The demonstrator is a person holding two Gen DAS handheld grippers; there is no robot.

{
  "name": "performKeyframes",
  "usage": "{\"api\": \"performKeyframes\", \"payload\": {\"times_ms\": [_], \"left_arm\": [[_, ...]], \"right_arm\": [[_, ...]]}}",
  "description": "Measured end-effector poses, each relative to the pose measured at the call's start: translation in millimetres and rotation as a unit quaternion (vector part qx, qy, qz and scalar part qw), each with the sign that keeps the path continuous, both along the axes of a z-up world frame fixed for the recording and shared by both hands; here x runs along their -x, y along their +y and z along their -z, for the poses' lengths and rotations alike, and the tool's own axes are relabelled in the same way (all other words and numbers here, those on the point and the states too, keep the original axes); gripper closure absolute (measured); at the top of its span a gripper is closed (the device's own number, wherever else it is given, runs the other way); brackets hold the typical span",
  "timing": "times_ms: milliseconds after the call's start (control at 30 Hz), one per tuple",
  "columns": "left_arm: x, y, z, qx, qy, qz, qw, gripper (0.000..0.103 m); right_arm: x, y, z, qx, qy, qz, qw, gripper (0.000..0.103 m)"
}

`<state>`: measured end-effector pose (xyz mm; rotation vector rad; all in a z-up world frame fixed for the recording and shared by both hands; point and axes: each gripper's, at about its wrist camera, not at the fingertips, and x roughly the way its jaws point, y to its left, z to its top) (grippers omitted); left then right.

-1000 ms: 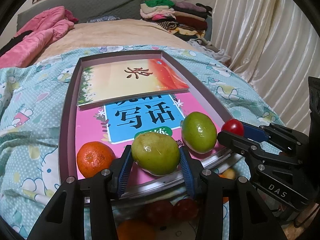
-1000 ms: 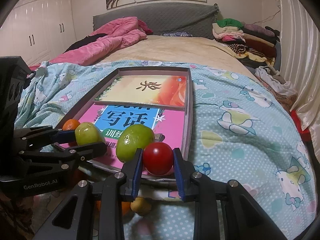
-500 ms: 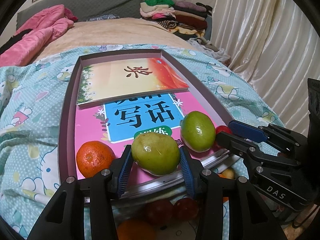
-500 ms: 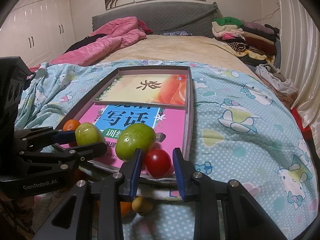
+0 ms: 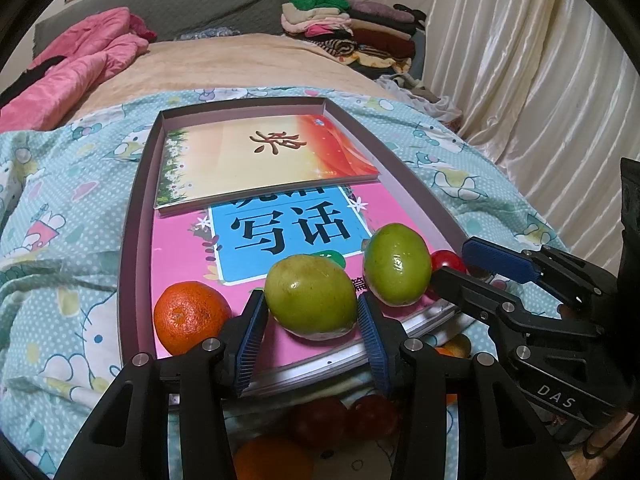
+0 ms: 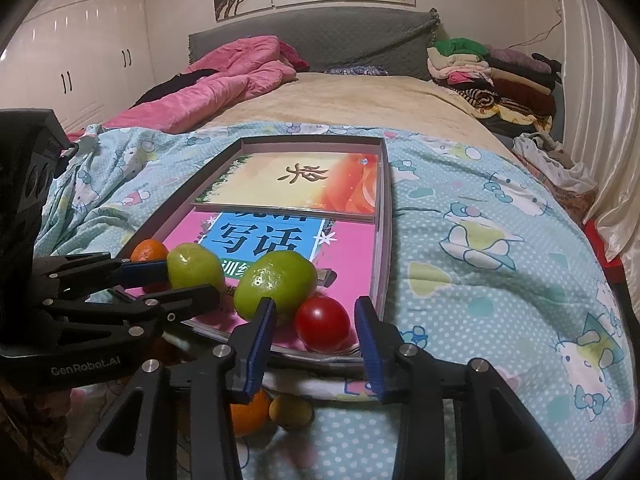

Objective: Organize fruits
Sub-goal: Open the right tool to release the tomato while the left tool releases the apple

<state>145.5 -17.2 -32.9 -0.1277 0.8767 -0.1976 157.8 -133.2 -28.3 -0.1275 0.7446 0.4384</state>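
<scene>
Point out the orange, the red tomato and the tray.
orange (image 5: pixel 188 316), left wrist view, middle of its peel
red tomato (image 6: pixel 323 323), right wrist view, its front
tray (image 5: pixel 138 216), left wrist view, left wall

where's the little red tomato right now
In the right wrist view the red tomato sits on the pink book's near right corner inside the tray, just right of a green fruit, between the right gripper's open jaws.

White lettering "DAS" on black right gripper (image 5: pixel 452 264) body, lower right of left wrist view. "GenRobot.AI" on black left gripper (image 6: pixel 192 280) body, lower left of right wrist view. Large black characters "写话" on blue panel of pink book (image 5: pixel 280 228), frame centre. Single brush character, illegible, on orange-cream book (image 5: pixel 256 160) above.
</scene>
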Motion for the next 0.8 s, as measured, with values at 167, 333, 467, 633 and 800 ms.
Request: {"api": "performKeyframes", "payload": {"times_ms": [167,333,467,633,800], "left_arm": [[-0.3,0.1,0.6,0.002,0.002,0.0,1.0,0.055],[-0.1,1.9,-0.4,0.008,0.002,-0.003,1.0,0.055],[0.4,3.4,-1.6,0.013,0.004,-0.005,0.9999,0.055],[1.2,3.8,-3.1,0.016,0.005,-0.005,0.9998,0.052],[2.5,5.0,-6.0,0.019,0.002,-0.005,0.9998,0.047]], "right_arm": [[1.2,-0.2,-1.6,-0.002,-0.003,0.0,1.0,0.059],[1.8,-1.6,-3.1,-0.006,-0.006,-0.001,1.0,0.056],[2.0,-2.9,-3.7,-0.008,-0.008,0.0,1.0,0.056],[2.2,-3.6,-5.1,-0.009,-0.012,0.003,1.0,0.055],[3.2,-4.6,-6.1,-0.008,-0.016,0.007,1.0,0.041]]}}
